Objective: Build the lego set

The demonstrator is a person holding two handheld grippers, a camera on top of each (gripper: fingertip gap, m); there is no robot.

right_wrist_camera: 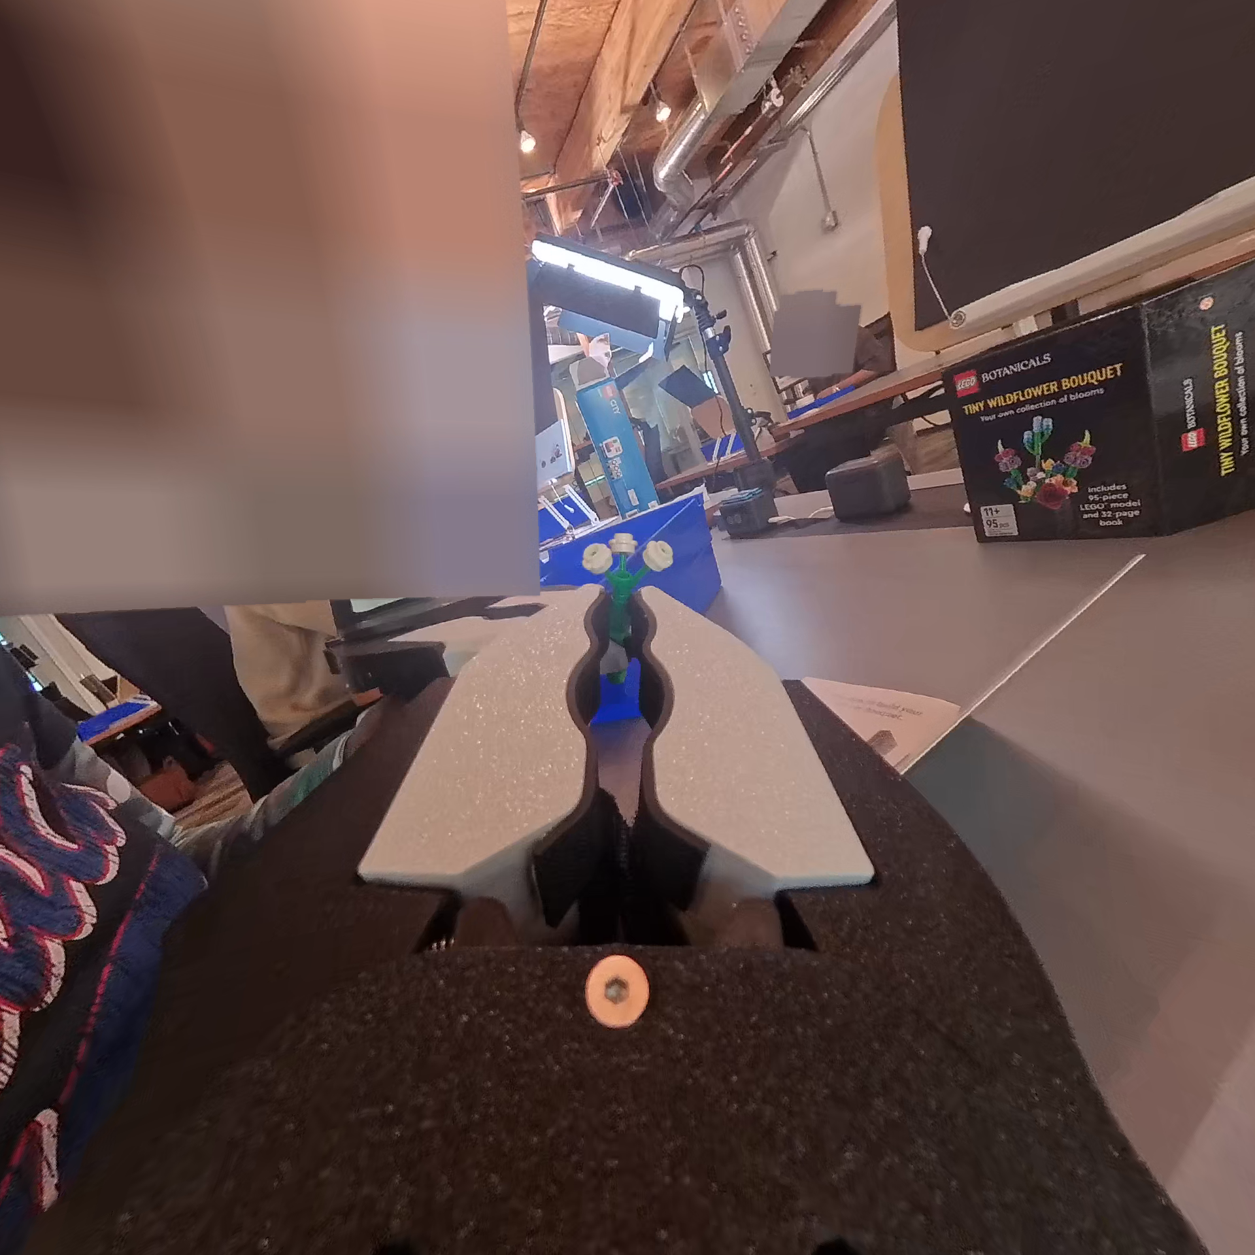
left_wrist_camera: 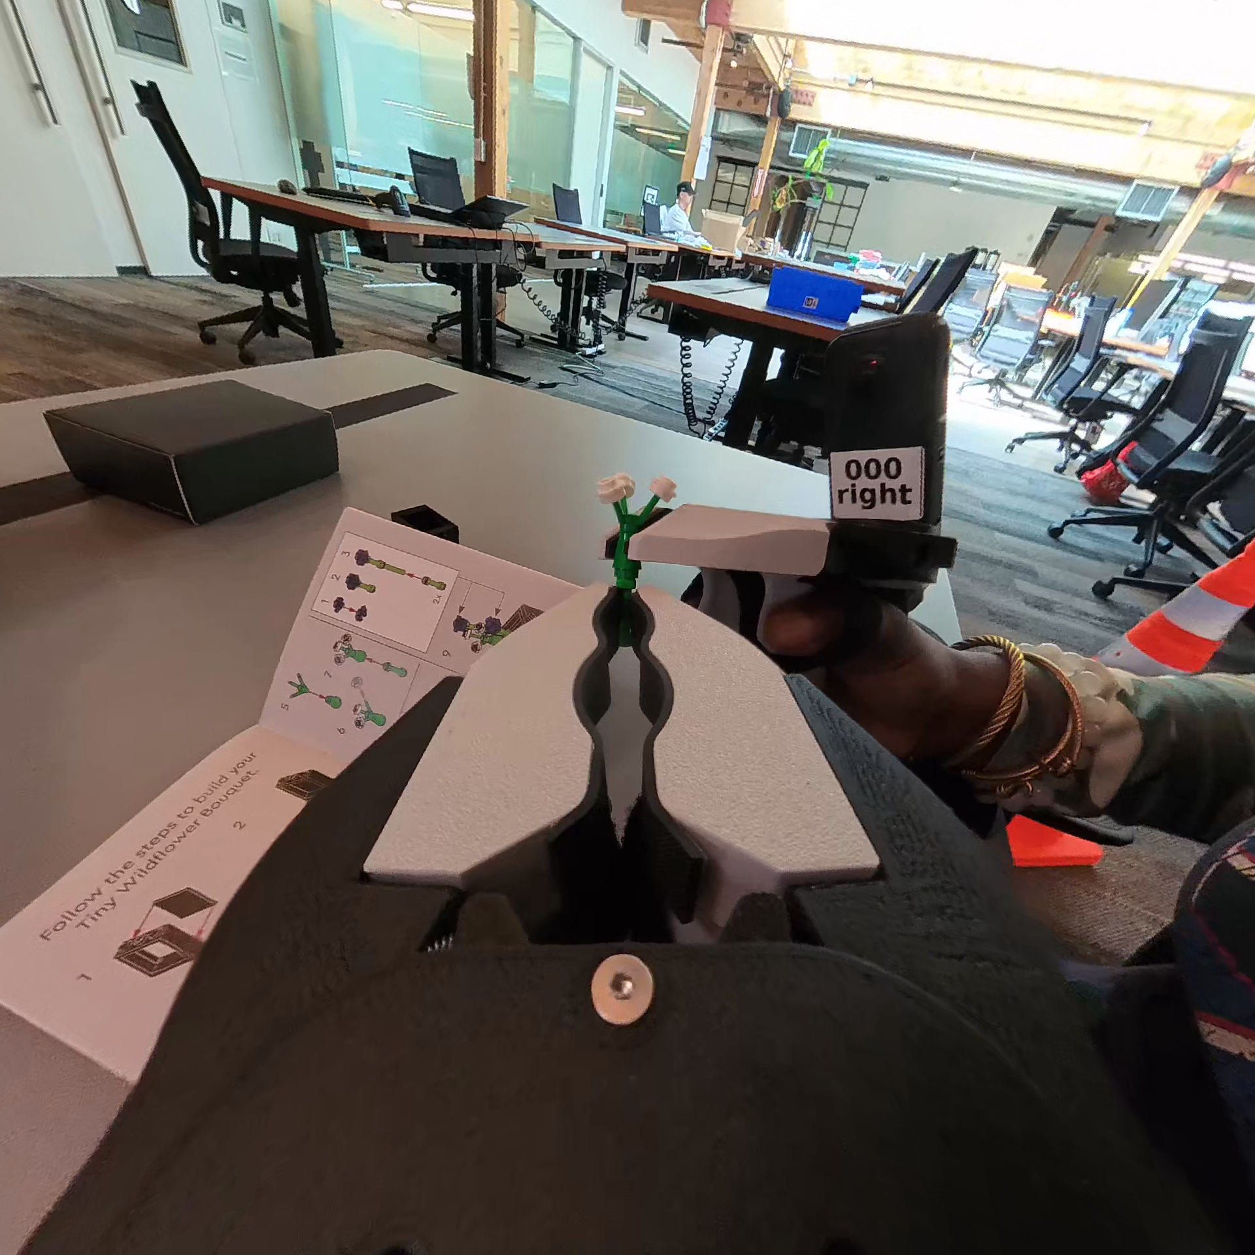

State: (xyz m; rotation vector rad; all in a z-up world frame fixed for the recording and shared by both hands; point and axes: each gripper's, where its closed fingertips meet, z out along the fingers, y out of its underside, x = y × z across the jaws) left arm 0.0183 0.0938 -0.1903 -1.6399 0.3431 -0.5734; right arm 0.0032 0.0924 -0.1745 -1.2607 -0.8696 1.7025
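Observation:
A small lego flower has a green forked stem [left_wrist_camera: 621,574] with white blossoms [left_wrist_camera: 616,487] on top. My left gripper [left_wrist_camera: 621,601] is shut on the lower part of the stem, above the table. My right gripper [left_wrist_camera: 630,540] comes in from the right and is shut on the stem just under the fork. In the right wrist view the stem [right_wrist_camera: 619,591] stands between my right gripper's [right_wrist_camera: 619,604] closed fingertips, with three white blossoms [right_wrist_camera: 623,543] above. The left gripper's fingers [right_wrist_camera: 468,621] reach in from the left. The stem's lowest end is partly hidden.
A folded instruction sheet [left_wrist_camera: 380,645] lies on the grey table [left_wrist_camera: 543,448], with a small black lego piece [left_wrist_camera: 424,523] and a black box [left_wrist_camera: 197,448] behind it. The lego set box [right_wrist_camera: 1086,434] stands far right. A blue bin [right_wrist_camera: 679,557] and an orange cone [left_wrist_camera: 1188,611] are off the table. Left and right tips are no more than a few centimetres apart. The small black lego piece [left_wrist_camera: 424,523] is about 25 cm from both grippers' fingertips.

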